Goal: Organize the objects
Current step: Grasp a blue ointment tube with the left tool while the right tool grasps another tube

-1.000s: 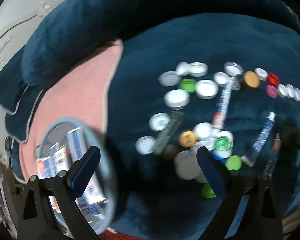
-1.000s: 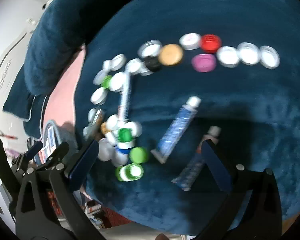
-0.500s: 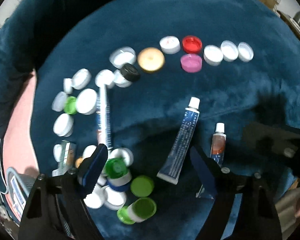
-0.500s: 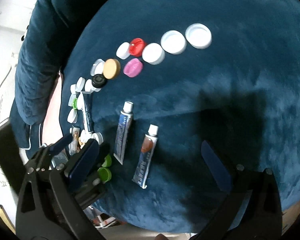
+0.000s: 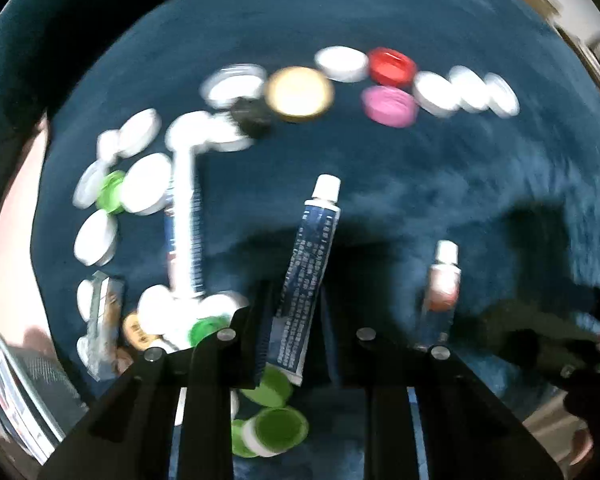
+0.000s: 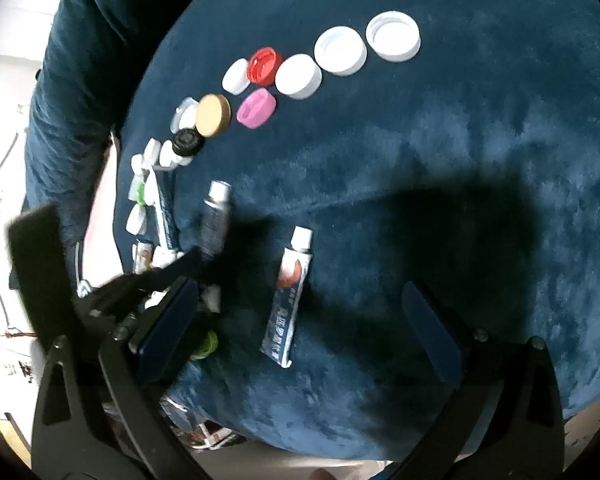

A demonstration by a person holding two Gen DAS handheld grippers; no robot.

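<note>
A dark blue tube with a white cap lies on the blue plush cushion. My left gripper points straight down over its lower half, its jaws closing, the pads against the tube's sides. The right wrist view shows the same blue tube half under the dark left gripper. A small red and white tube lies to its right, ahead of my right gripper, which is open with nothing between its pads. A long white tube lies to the left.
An arc of caps runs along the far side: a gold cap, a pink cap, a red cap and several white ones. Green caps pile by the left gripper. Pink cloth and a container of packets sit at the left edge.
My left gripper swung right from the container and the cap pile, came down over the blue tube, and its jaws drew in from wide apart. The right gripper shifted slightly and stayed open.
</note>
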